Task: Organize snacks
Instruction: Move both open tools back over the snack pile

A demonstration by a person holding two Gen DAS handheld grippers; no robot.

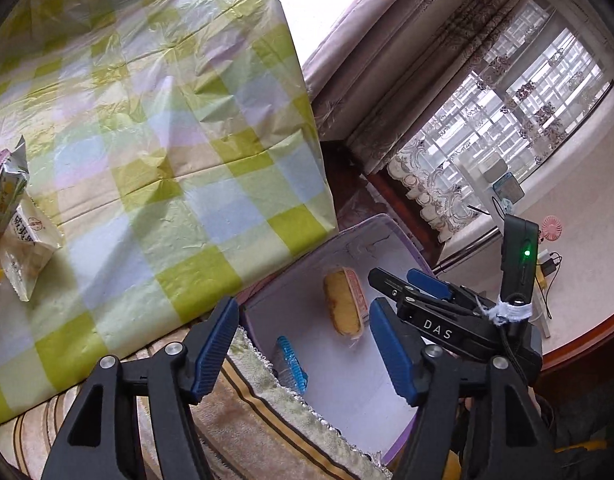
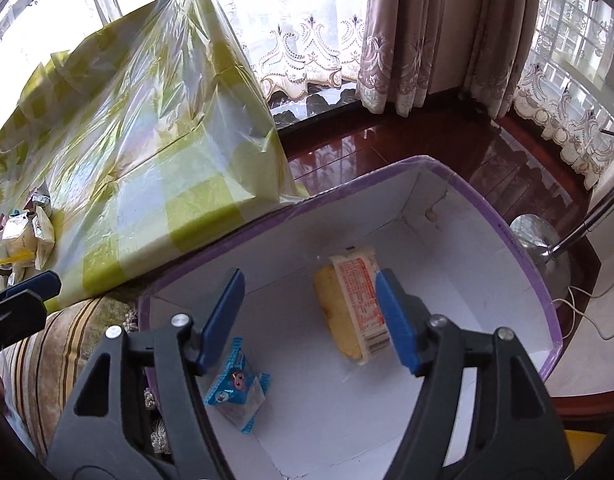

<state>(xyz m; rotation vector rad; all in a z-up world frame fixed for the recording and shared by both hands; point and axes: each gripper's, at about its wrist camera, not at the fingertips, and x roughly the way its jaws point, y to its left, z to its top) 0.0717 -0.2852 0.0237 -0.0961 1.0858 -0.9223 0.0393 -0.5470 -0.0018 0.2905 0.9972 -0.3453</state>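
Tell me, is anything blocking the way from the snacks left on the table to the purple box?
Nothing visible does. The snack packets sit on the checked tablecloth, bare cloth runs to the table edge, and the purple box stands open-topped just below it.

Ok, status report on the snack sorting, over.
Left gripper and right gripper open, empty, above purple box. Yellow cake pack and blue packet inside. More snacks on table. Nothing obstructing.

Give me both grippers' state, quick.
Left gripper: open, holding nothing, above the purple box.
Right gripper: open, holding nothing; yellow cake packet lies loose in the box.
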